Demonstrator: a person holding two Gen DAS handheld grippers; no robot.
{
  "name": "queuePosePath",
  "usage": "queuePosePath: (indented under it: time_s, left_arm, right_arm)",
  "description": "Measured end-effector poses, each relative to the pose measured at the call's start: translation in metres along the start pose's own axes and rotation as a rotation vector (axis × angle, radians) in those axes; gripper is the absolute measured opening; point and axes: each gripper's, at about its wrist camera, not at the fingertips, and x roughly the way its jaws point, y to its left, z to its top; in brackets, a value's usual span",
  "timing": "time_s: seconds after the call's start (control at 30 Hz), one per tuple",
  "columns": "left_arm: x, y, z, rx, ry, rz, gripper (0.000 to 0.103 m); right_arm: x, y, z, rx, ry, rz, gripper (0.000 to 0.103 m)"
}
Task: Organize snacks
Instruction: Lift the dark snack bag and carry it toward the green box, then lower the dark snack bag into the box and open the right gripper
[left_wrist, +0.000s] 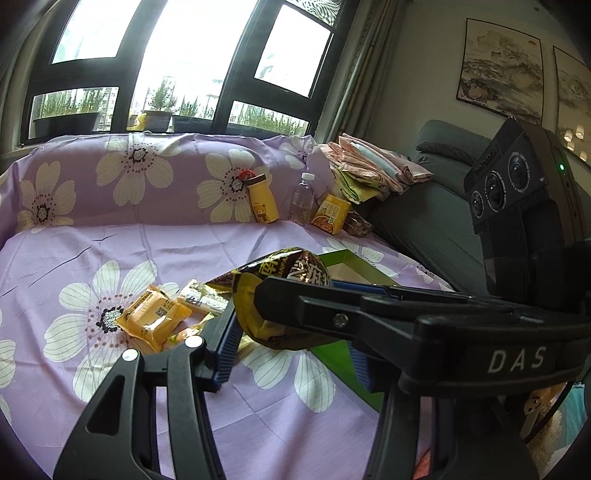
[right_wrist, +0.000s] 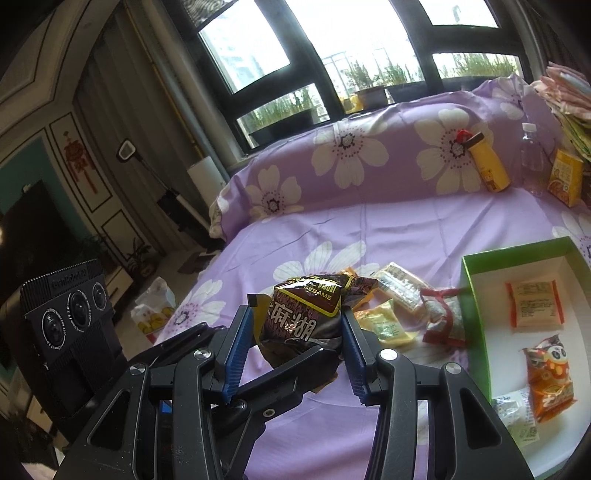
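Note:
A dark brown sesame packet hangs above the purple flowered sheet. My right gripper is shut on it, a blue pad on each side. In the left wrist view the same packet sits between the pads of my left gripper. The left pad presses its crumpled edge, and the right gripper crosses in front and hides the other pad's contact. A green box lies at the right with an orange packet, a panda packet and a white packet inside. Loose snacks lie beside it.
A yellow bear bottle, a clear water bottle and a yellow carton stand against the flowered pillow. Folded cloths are piled at the back right, beside a grey sofa. More packets lie on the sheet.

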Motion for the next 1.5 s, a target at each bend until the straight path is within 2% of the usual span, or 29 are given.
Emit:
queuePosePath:
  time_s: [0.33, 0.6, 1.5]
  left_arm:
    - [0.031, -0.037, 0.011, 0.023, 0.027, -0.04, 0.052]
    - [0.055, -0.062, 0.019, 0.042, 0.058, -0.087, 0.052]
    - [0.131, -0.112, 0.01, -0.002, 0.202, -0.233, 0.052]
  right_arm:
    - [-0.03, -0.036, 0.005, 0.083, -0.041, -0.072, 0.049]
    - [-0.053, -0.065, 0.005, 0.159, -0.079, -0.095, 0.049]
    - [-0.087, -0.15, -0.008, 0.387, -0.09, -0.241, 0.049]
